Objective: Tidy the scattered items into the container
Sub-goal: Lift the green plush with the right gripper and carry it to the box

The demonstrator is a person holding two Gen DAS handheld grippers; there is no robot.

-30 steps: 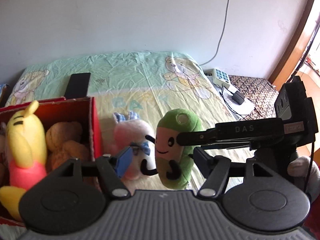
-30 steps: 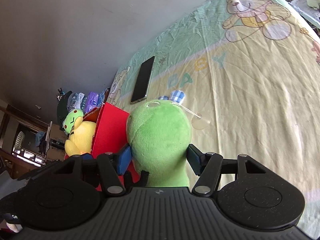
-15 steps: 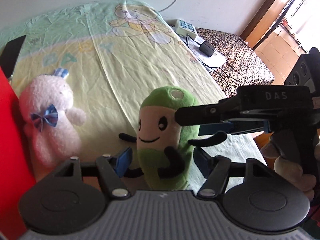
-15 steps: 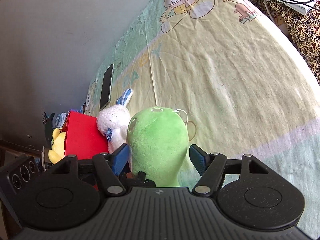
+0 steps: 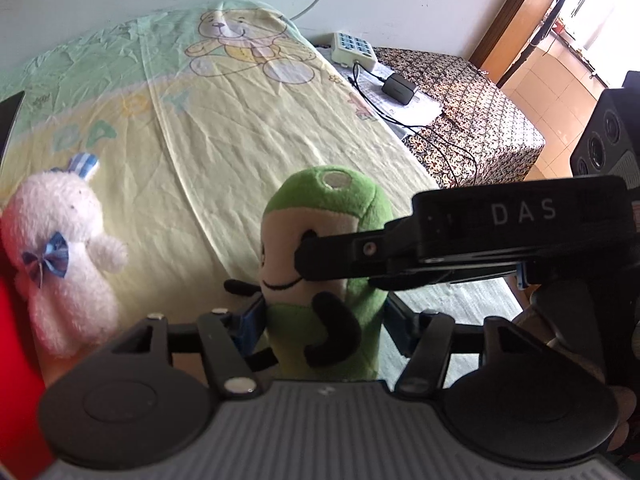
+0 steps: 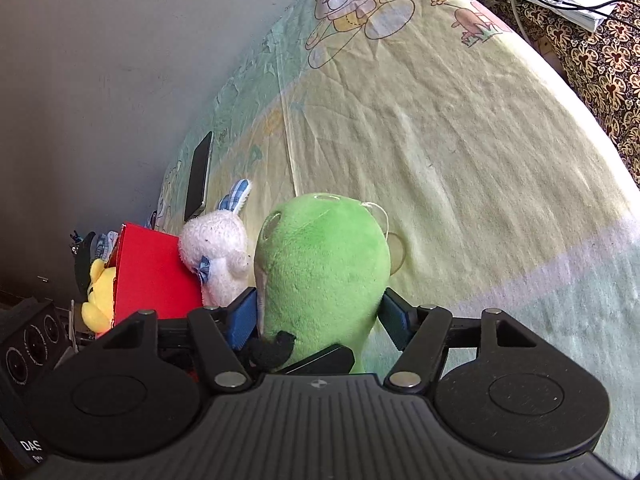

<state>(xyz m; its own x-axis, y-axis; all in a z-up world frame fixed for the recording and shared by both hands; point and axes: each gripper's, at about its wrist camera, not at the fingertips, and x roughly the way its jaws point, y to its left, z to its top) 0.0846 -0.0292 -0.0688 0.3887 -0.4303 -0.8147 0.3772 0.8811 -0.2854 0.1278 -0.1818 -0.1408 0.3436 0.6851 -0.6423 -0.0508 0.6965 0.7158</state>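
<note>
Bedsheet [image 5: 248, 128] — wide bare stretch rightward

Open bed sheet [image 5: 248, 128] lies beyond the green plush [image 5: 320, 264]; a white bunny [image 5: 64, 256] against the red box [image 6: 156, 276] blocks the left.

- A home bedroom: a bed [image 5: 248, 128] fills the scene, under a pale sheet printed with teddy bears.
- Plush toys [image 5: 64, 256] sit on the bed beside a red box [image 6: 154, 276].
- A phone [image 6: 199, 178] lies flat at the far left of the bed.
- At the far right, a patterned cloth [image 5: 472, 120] carries a power strip [image 5: 354, 47], a charger and cables.
- A wooden door frame [image 5: 512, 20] and a tiled floor show further right.
</note>
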